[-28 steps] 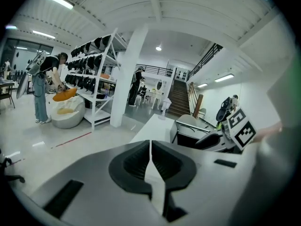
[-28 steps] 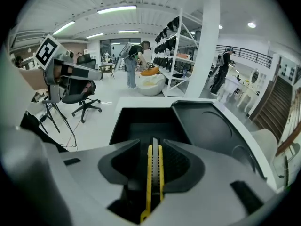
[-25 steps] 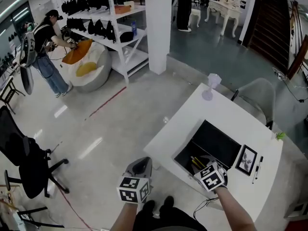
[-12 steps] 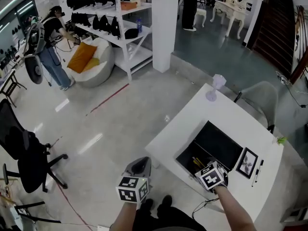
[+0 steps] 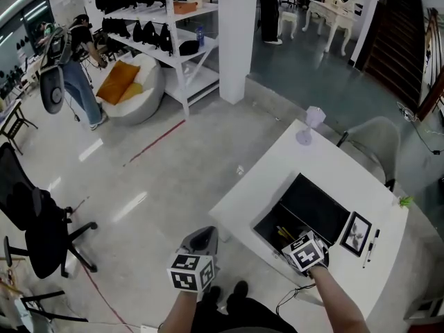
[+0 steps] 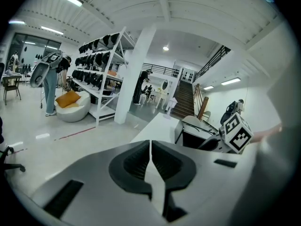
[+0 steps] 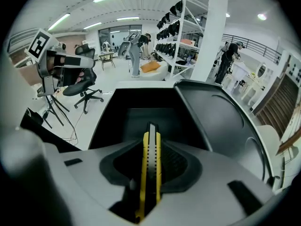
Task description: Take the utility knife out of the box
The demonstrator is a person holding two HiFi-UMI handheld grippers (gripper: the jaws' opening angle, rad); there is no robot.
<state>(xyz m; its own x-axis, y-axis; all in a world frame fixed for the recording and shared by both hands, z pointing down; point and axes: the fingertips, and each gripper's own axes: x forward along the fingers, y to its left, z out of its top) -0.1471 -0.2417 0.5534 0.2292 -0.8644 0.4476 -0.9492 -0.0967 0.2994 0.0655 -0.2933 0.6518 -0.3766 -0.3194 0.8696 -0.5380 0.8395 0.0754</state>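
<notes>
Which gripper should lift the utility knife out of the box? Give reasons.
The right gripper: its jaws are closing on the utility knife inside the box. The left gripper is shut, empty, over the floor.

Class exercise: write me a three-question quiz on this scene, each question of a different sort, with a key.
1. True or false: the left gripper reaches into the box.
2. What does the right gripper have between its jaws? A scissors; B utility knife; C tape.
3. Name the thing at the far corner of the table.
Key: 1 false, it hangs shut over the floor; 2 B, the jaws are closing on it; 3 a clear glass.
</notes>
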